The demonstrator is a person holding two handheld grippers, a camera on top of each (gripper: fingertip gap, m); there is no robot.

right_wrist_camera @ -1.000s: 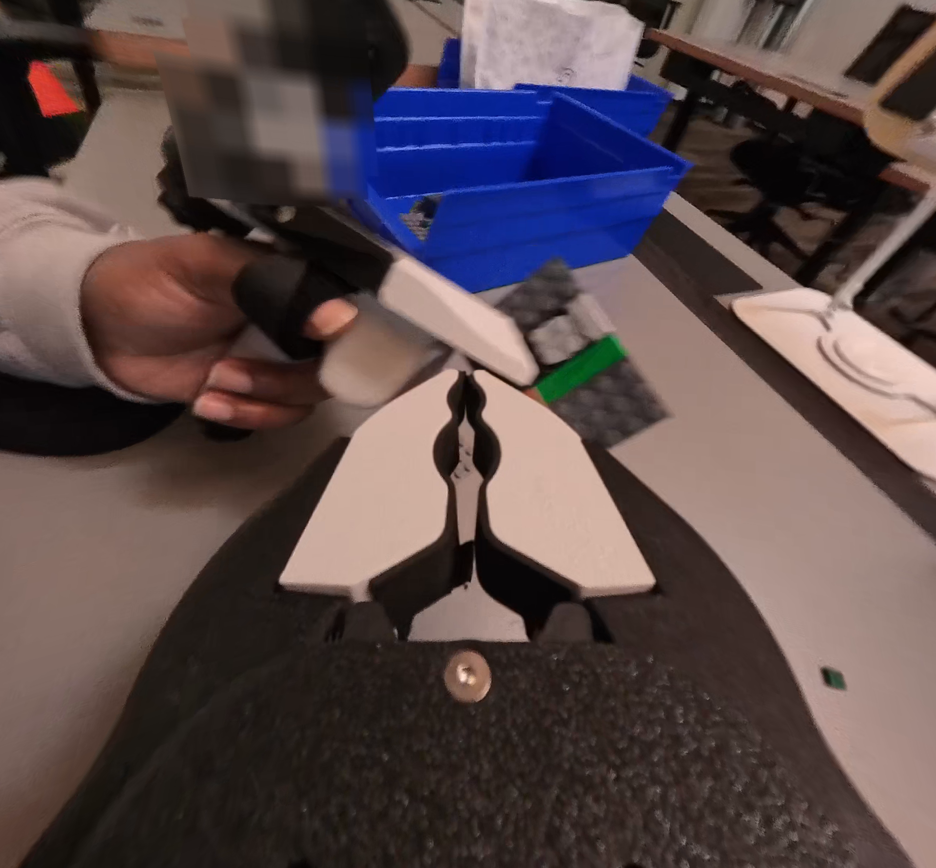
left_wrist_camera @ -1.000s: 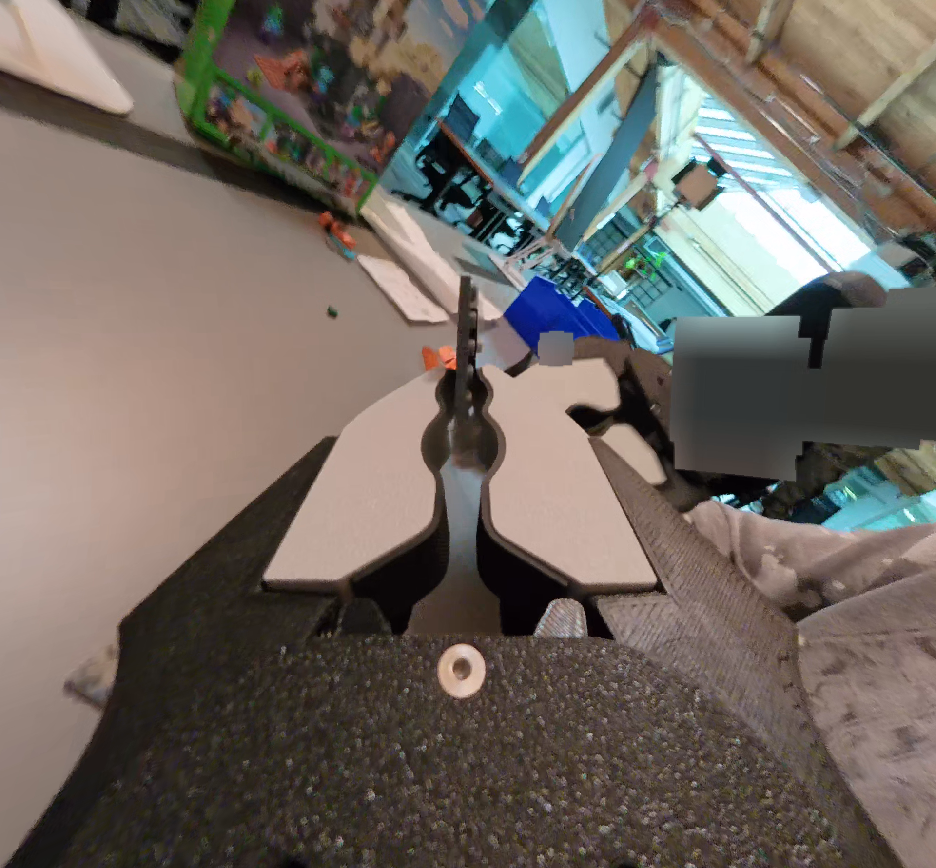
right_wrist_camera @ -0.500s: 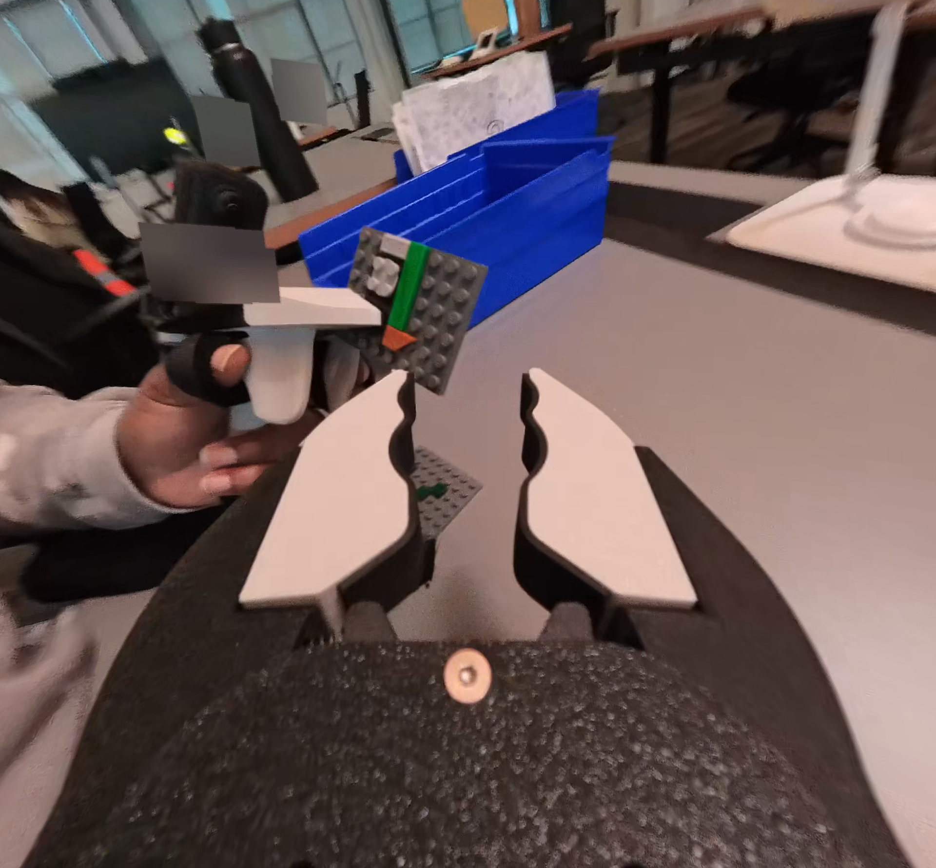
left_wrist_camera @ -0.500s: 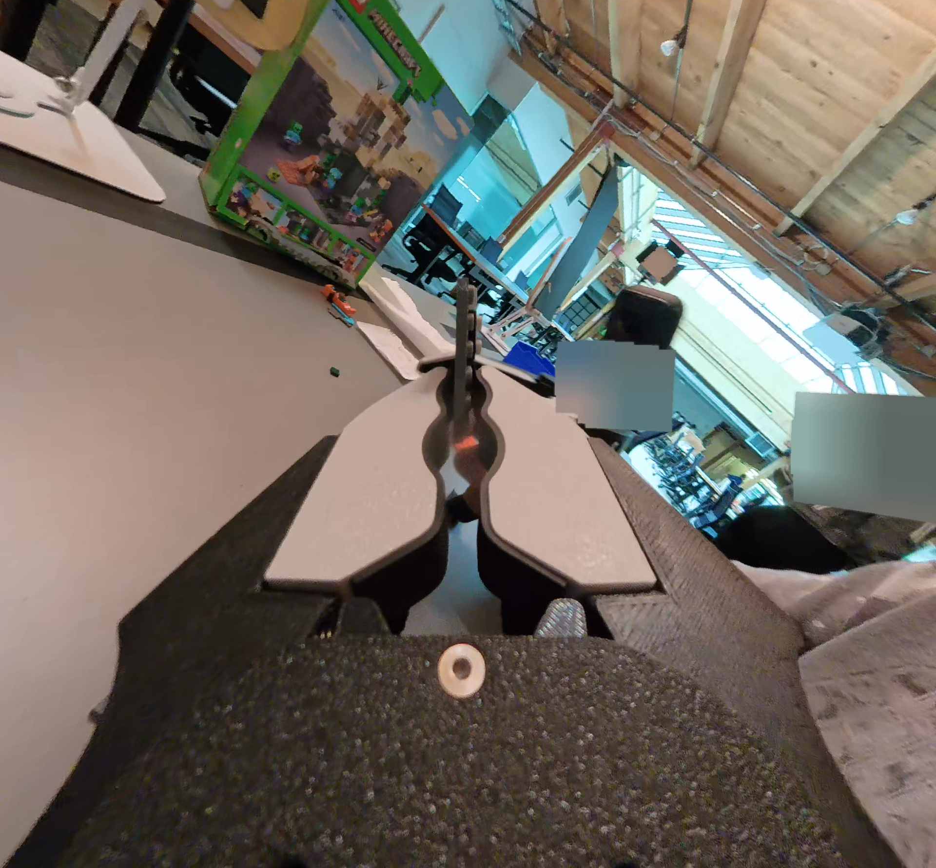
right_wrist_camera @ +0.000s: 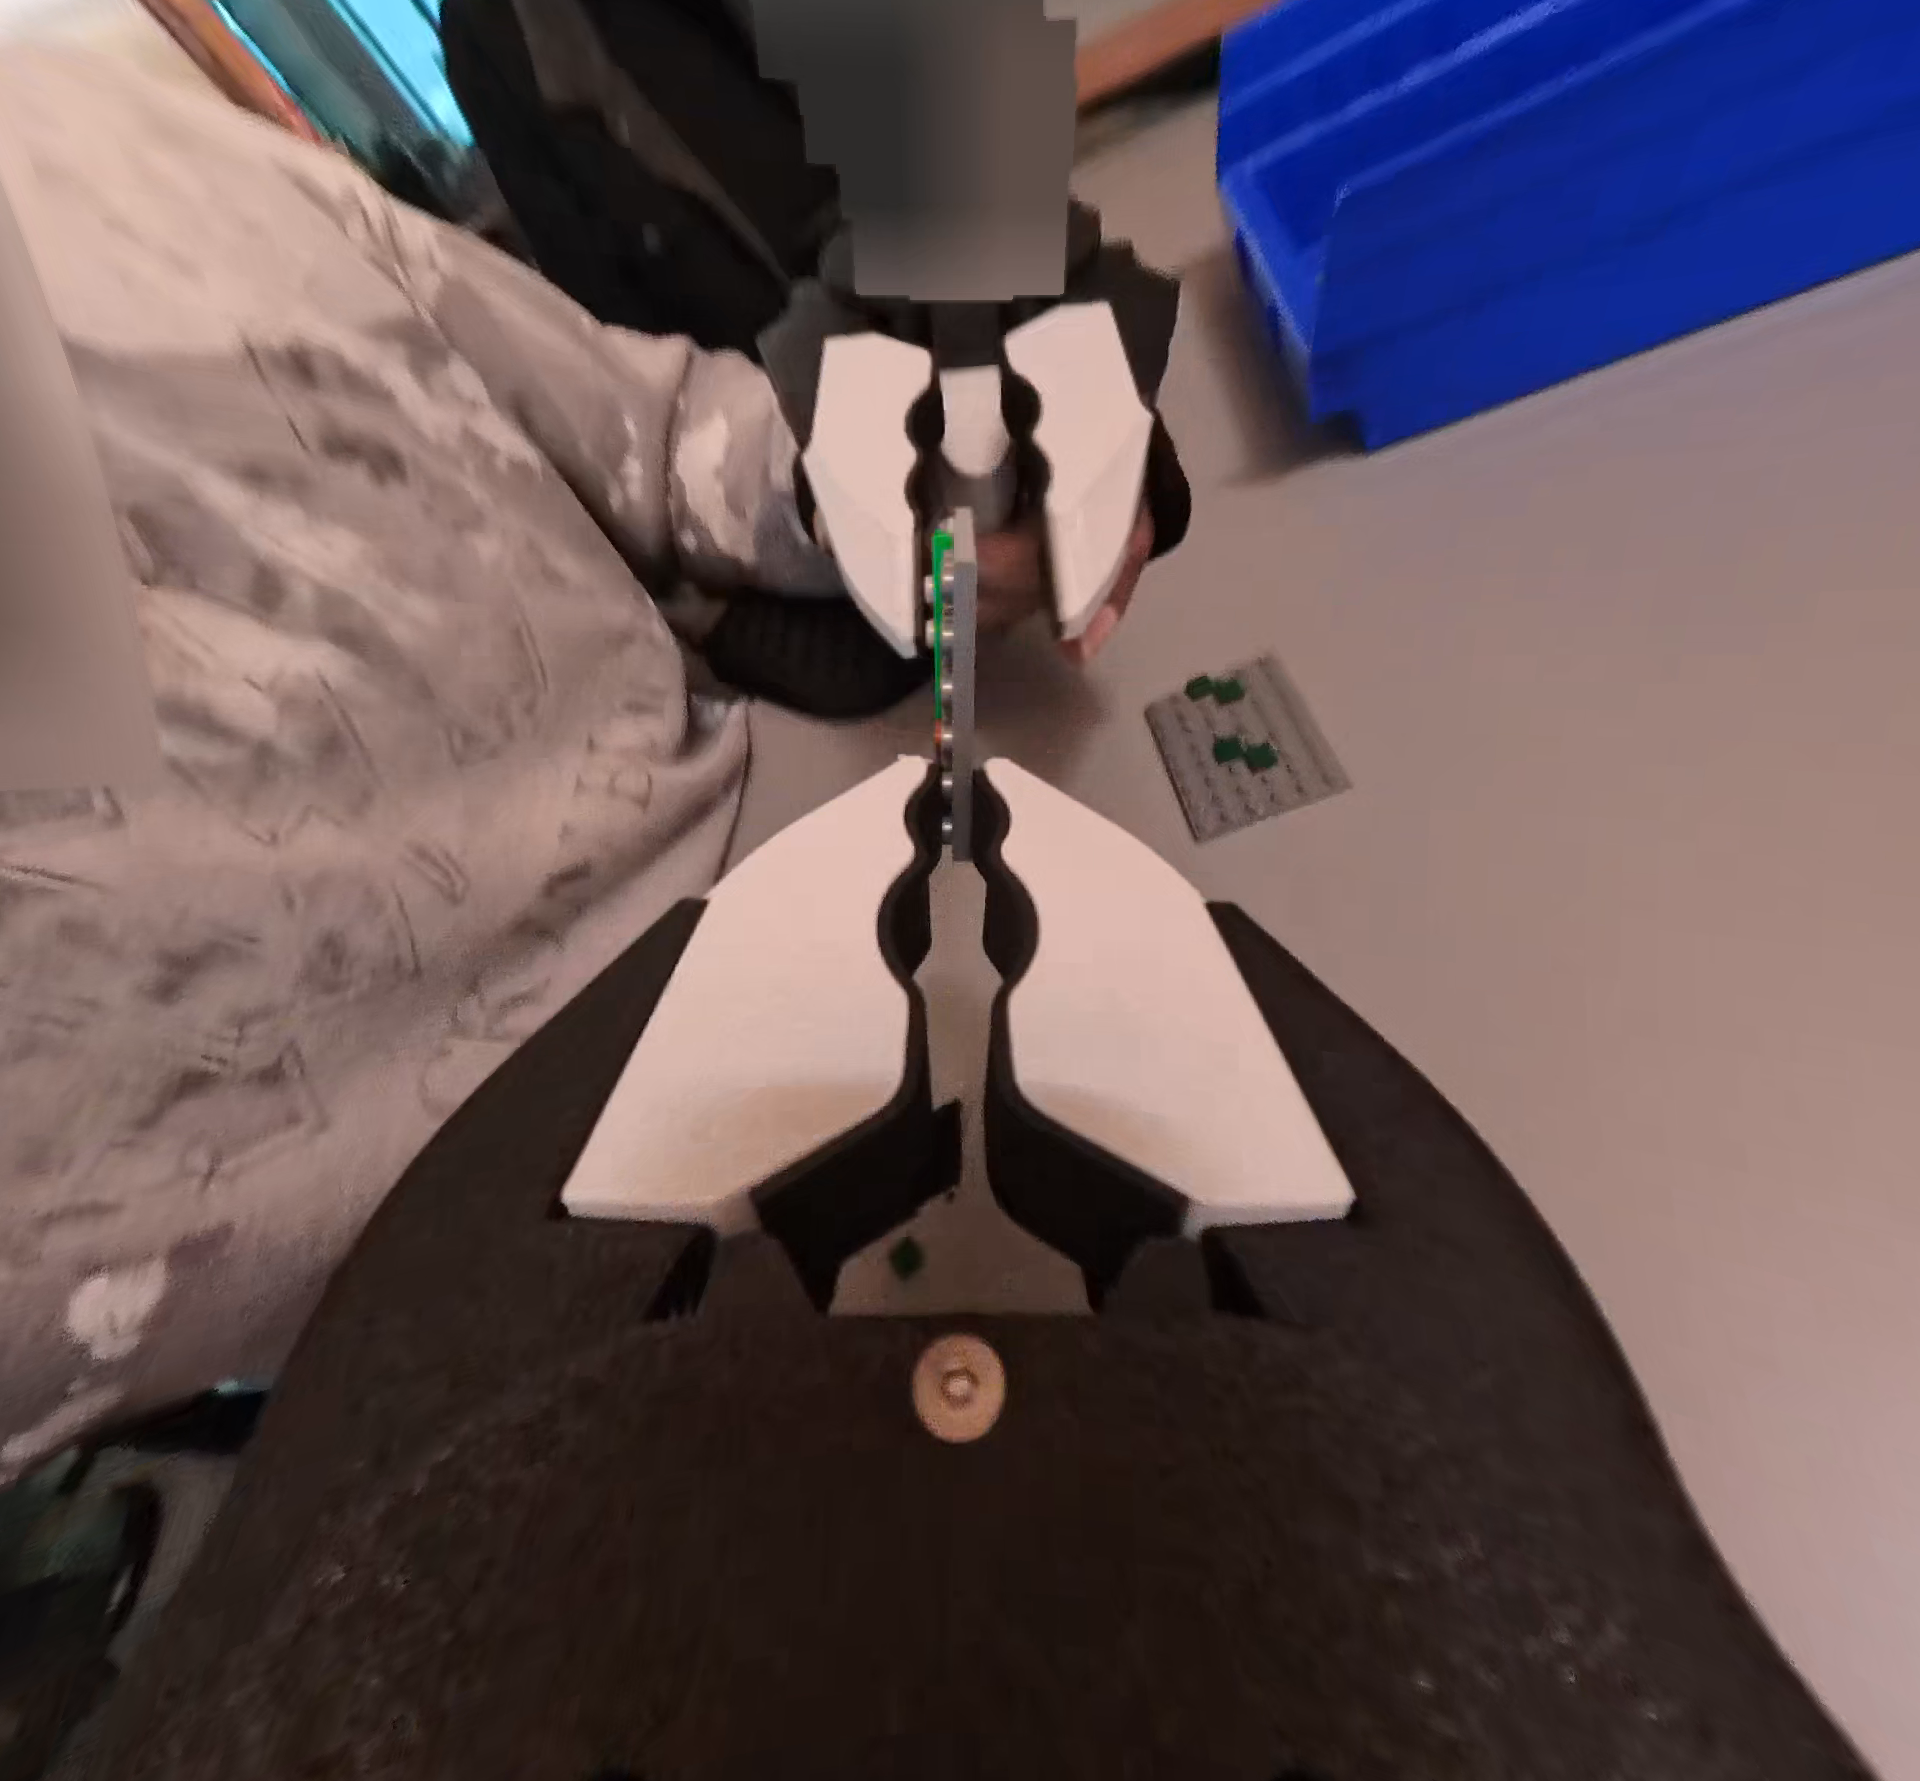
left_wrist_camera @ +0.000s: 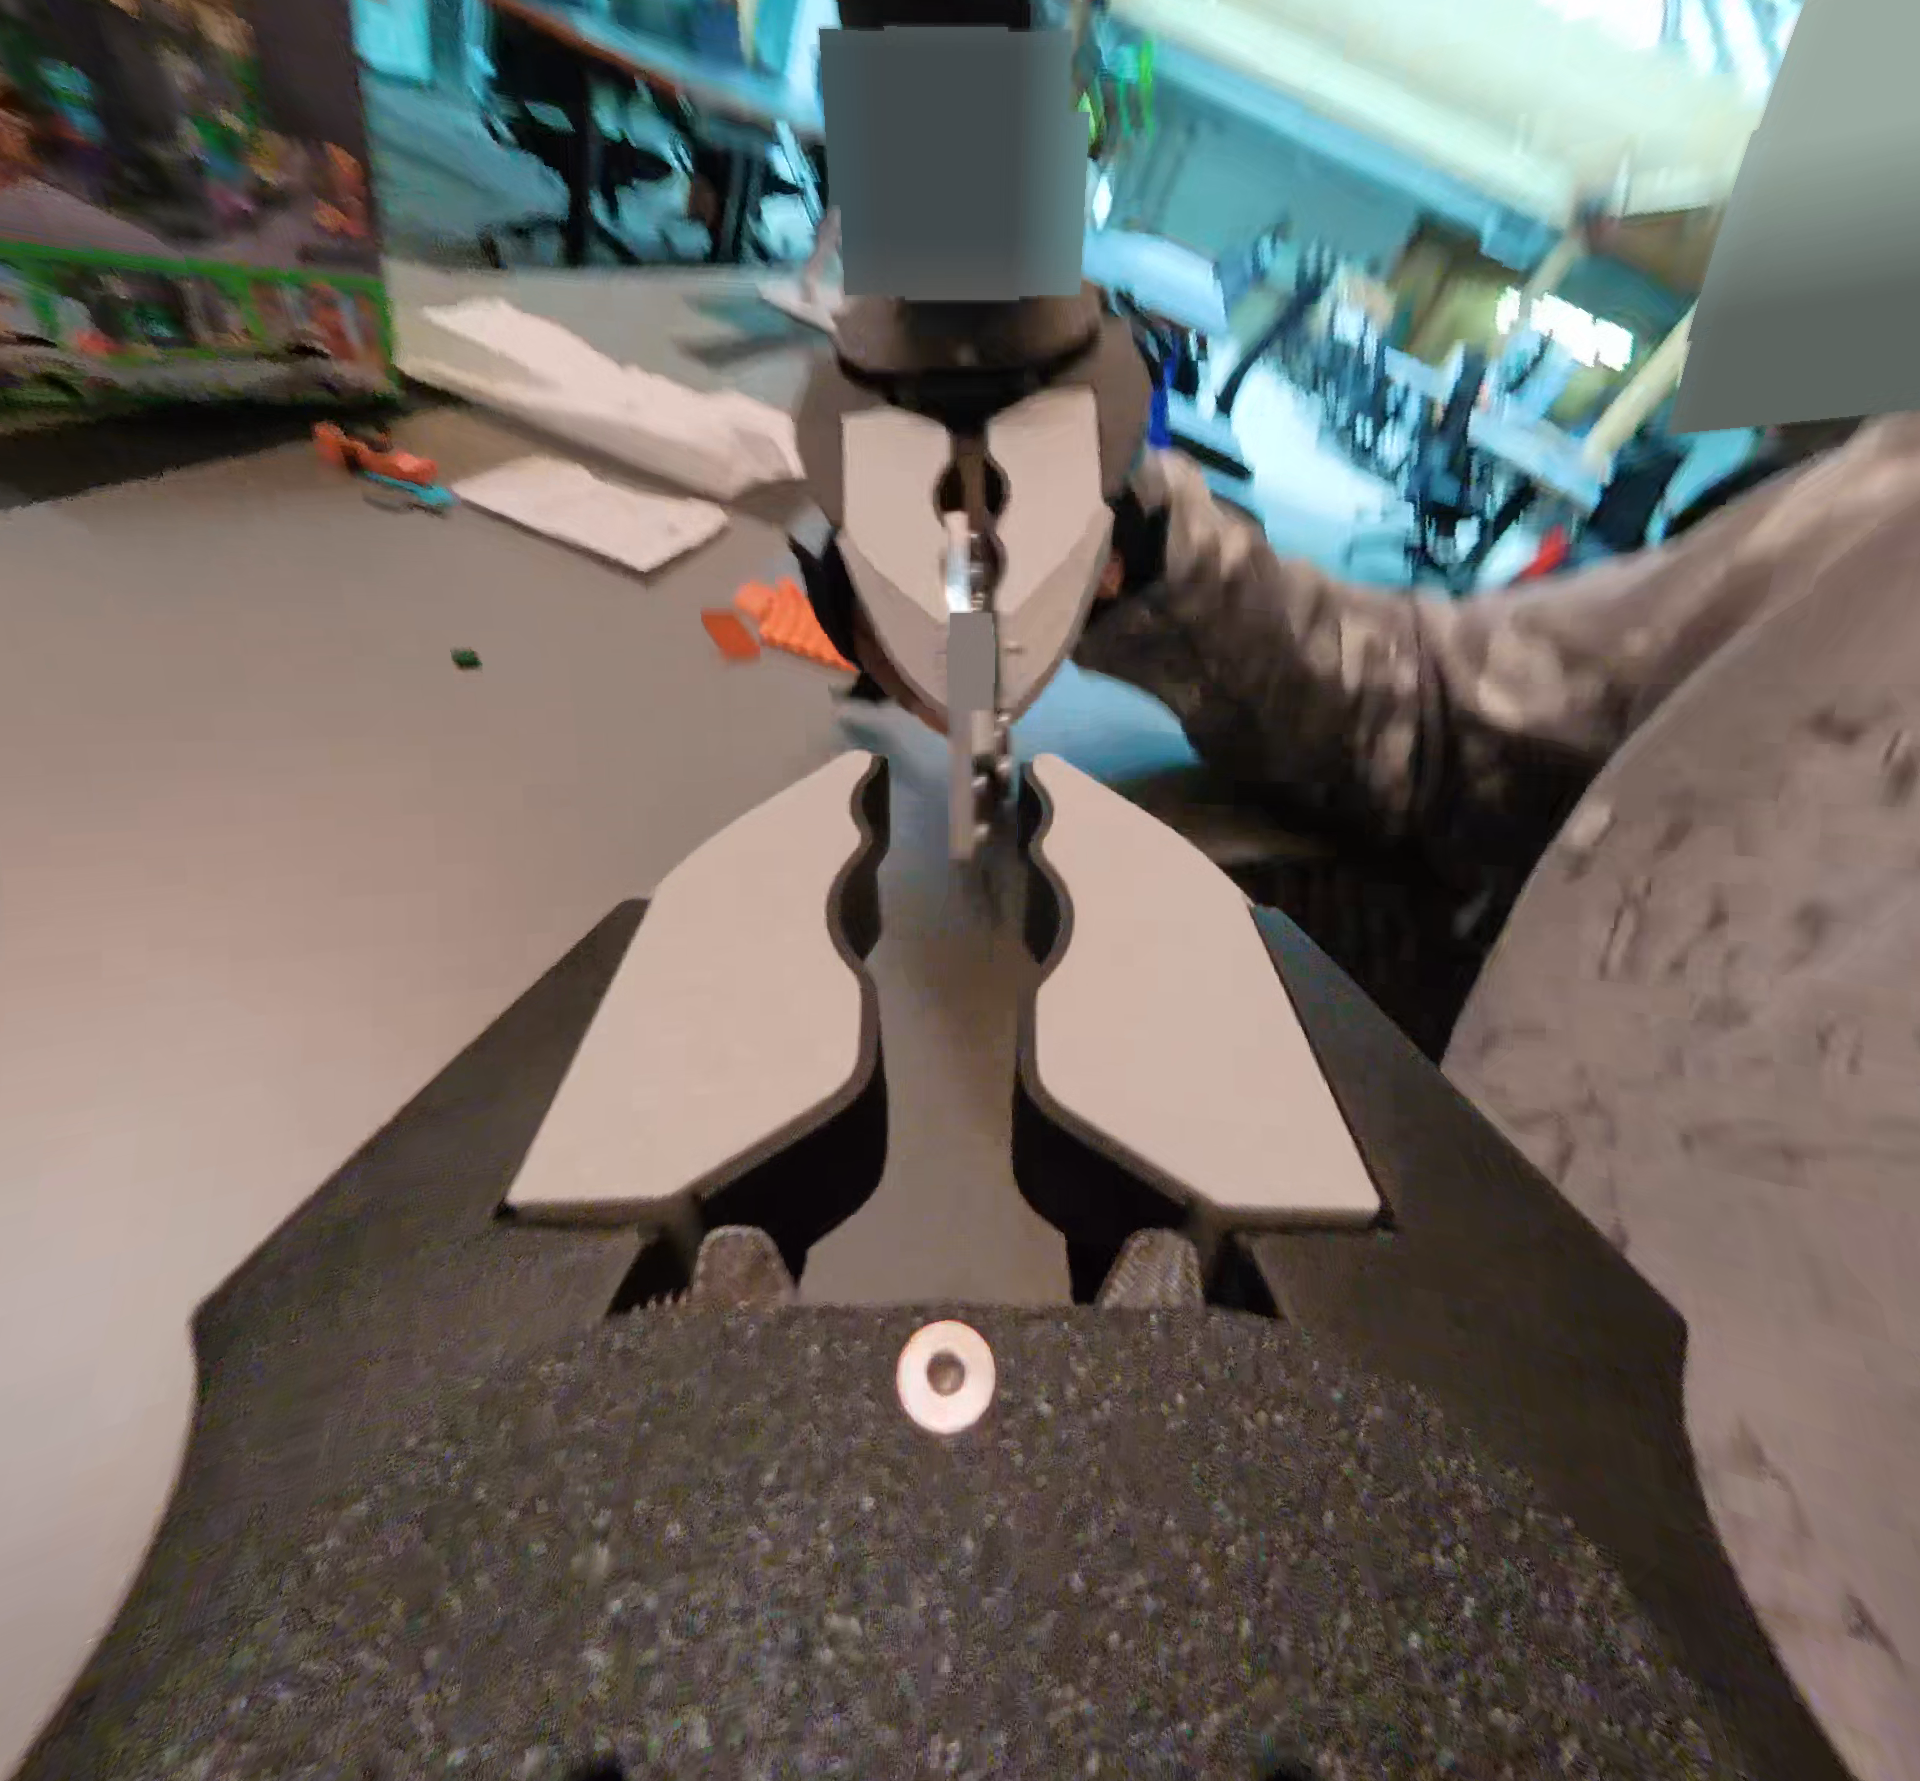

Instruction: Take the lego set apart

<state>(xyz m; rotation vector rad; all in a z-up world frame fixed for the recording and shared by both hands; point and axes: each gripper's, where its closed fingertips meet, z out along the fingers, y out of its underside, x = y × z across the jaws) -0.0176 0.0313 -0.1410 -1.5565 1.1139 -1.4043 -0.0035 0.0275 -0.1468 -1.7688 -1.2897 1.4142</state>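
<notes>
A dark grey lego plate [right_wrist_camera: 961, 661] with a green strip and studs on one face is seen edge-on between the two grippers, above the table. My right gripper [right_wrist_camera: 951, 773] is shut on its near end. My left gripper [right_wrist_camera: 997, 640] faces it, jaws apart, with the plate's far end between the fingers. In the left wrist view my left gripper [left_wrist_camera: 956, 775] is open around the plate's edge [left_wrist_camera: 971, 671], and the right gripper [left_wrist_camera: 971, 708] beyond is closed on it. A second grey plate [right_wrist_camera: 1247, 760] with small green pieces lies flat on the table.
Blue bins [right_wrist_camera: 1558, 173] stand at the back right. A lego box [left_wrist_camera: 187, 277], papers [left_wrist_camera: 592, 510], orange pieces [left_wrist_camera: 774, 630] and a tiny green piece [left_wrist_camera: 465, 659] lie on the grey table. The person's grey sleeve [right_wrist_camera: 364, 692] fills the left side. Only a small space, under 4 cm, lies between the two pairs of fingers.
The right gripper, open half a second ago, has closed on the plate. The left gripper, which held the plate, has opened. The two grippers now face each other.
</notes>
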